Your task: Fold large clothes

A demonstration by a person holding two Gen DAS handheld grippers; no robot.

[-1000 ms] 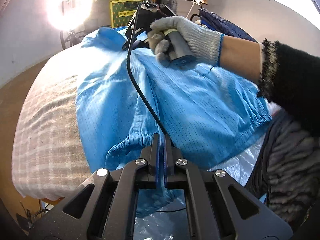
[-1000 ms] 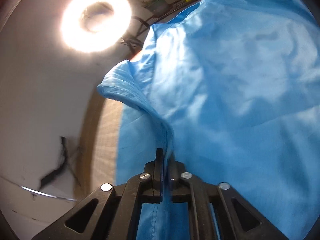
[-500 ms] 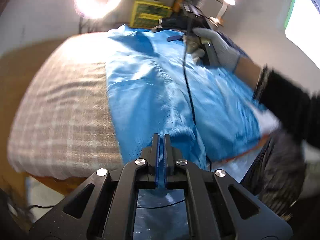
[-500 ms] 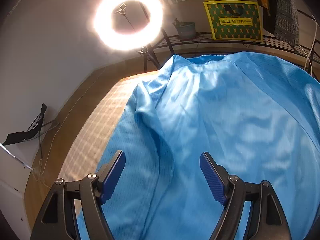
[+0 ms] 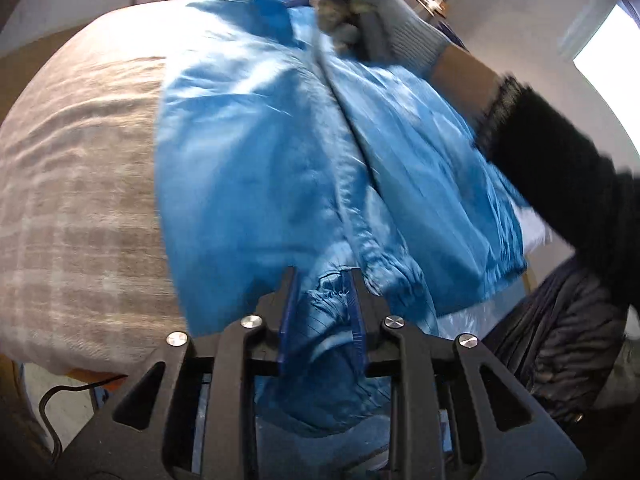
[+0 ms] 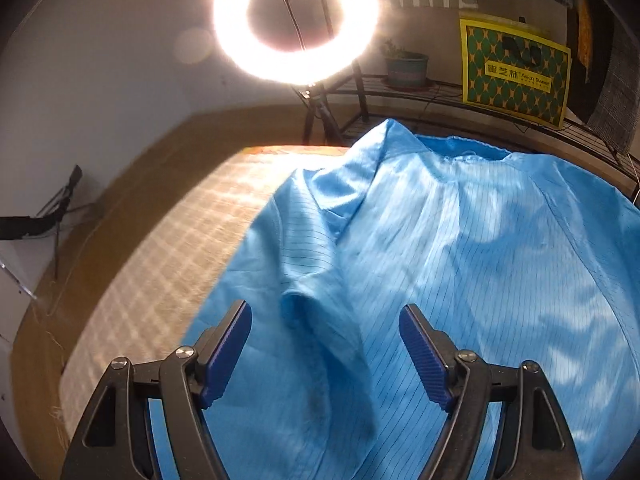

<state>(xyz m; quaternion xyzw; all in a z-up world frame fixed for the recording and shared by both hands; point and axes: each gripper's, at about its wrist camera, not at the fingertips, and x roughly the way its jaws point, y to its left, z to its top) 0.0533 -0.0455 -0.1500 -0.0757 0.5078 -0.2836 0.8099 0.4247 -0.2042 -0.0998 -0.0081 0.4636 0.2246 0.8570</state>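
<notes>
Blue garment [image 5: 248,168] on checked bedcover [image 5: 80,184]; both tongs [image 5: 322,304] [image 6: 325,354] released, left just parted

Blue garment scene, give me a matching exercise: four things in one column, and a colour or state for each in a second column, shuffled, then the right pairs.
Things:
1. blue garment
2. ring light
3. left claw
4. right claw

States:
A. lit, standing beyond the table
B. open wide above the fabric, nothing between its pads
C. spread over the checked cloth
D. slightly parted, gathered cuff between its pads

Pairs: 1-C, 2-A, 3-D, 4-B
</notes>
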